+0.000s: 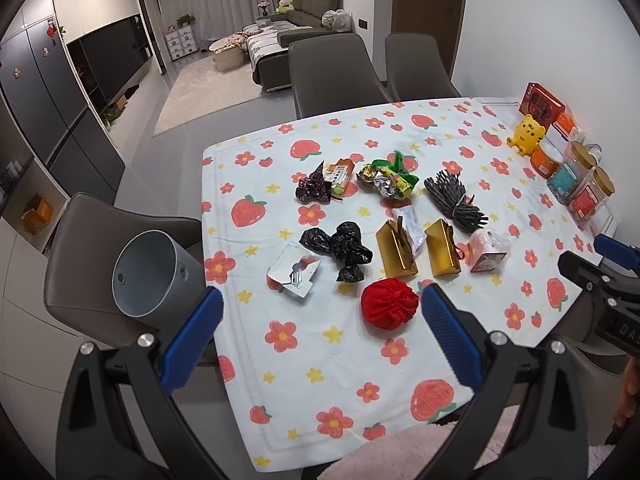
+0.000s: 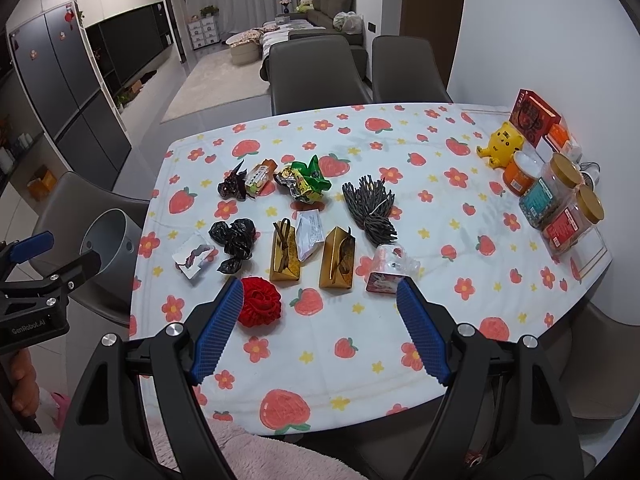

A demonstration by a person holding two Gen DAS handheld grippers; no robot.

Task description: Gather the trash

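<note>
Trash lies spread over the flowered tablecloth: a red fabric ball, a crumpled black bag, two gold boxes, a torn silver wrapper, green foil wrappers, a dark twig bundle and a pink packet. A grey bin stands on the chair at the table's left. My left gripper hangs open above the near table edge, the red ball between its fingers' lines. The right gripper is open too, empty, just short of the gold boxes.
Along the right edge of the table stand jars, an orange tub, a yellow toy and a red box. Two chairs sit at the far side. A pink fluffy sleeve is below.
</note>
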